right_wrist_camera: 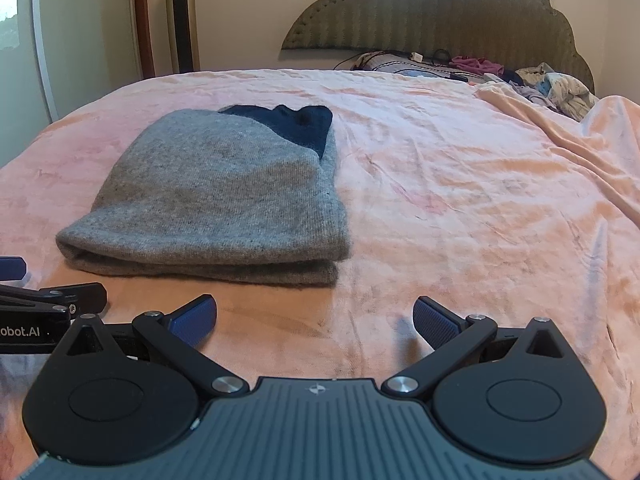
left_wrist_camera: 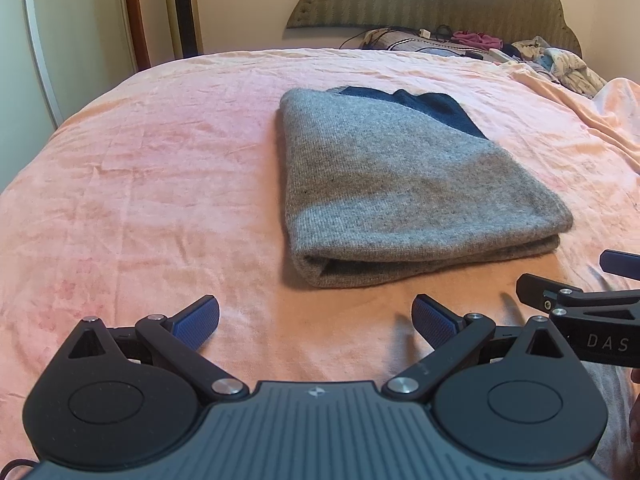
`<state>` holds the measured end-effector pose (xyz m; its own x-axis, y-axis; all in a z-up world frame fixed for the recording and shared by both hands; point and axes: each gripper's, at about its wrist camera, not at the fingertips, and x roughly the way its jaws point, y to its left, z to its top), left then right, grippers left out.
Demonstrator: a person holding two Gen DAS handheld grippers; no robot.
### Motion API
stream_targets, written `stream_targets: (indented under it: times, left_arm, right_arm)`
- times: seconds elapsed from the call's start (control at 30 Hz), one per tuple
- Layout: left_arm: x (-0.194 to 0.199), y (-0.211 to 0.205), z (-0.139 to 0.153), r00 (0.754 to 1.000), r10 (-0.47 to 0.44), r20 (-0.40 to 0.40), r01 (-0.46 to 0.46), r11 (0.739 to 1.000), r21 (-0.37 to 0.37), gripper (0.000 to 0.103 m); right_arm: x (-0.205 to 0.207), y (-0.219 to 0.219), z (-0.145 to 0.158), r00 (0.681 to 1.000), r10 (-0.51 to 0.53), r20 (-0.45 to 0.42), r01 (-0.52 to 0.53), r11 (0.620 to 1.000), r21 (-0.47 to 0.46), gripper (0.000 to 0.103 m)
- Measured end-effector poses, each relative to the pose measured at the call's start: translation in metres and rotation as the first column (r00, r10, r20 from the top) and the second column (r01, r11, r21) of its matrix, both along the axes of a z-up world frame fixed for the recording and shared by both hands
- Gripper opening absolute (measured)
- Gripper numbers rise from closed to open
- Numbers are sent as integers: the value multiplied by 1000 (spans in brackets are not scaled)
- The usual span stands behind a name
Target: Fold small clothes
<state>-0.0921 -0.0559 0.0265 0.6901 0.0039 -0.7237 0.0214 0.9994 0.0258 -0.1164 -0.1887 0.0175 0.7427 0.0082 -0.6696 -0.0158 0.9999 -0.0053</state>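
Grey knit sweater (left_wrist_camera: 400, 184) lies folded on the pink bed blanket (left_wrist_camera: 160, 184), apparently finished.
Left tongs (left_wrist_camera: 316, 320) and right tongs (right_wrist_camera: 316, 318) both released, empty, held short of its near edge, likely clear so the fold stays undisturbed.

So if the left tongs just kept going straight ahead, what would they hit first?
Probably the folded grey garment, at its near left corner. The open left tongs aim about there, though depth is hard to judge; slightly further left they'd only meet pink bedspread.

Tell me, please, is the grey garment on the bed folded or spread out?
Folded: the grey garment lies as a compact stack, with layered edges showing along its near side.
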Motion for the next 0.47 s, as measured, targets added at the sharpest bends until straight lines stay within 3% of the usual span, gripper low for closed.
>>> stream_targets:
  times: [0.13,0.27,0.37,0.47]
  left_arm:
    - [-7,5,3,999,25,46,-24,1000,-16,103]
    - [-4,18,7,999,28,40,-26,998,-54,103]
    - [7,47,18,995,60,77,-56,997,-49,103]
    - [26,93,27,980,154,124,-150,988,-39,103]
  right_arm:
    - [-1,1,0,1000,7,-4,-7,1000,6,103]
    - [-2,-2,2,1000,-1,-1,1,1000,15,103]
    - [-1,-19,8,1000,5,10,-6,999,48,103]
    - [4,-64,20,998,-21,61,15,996,93,103]
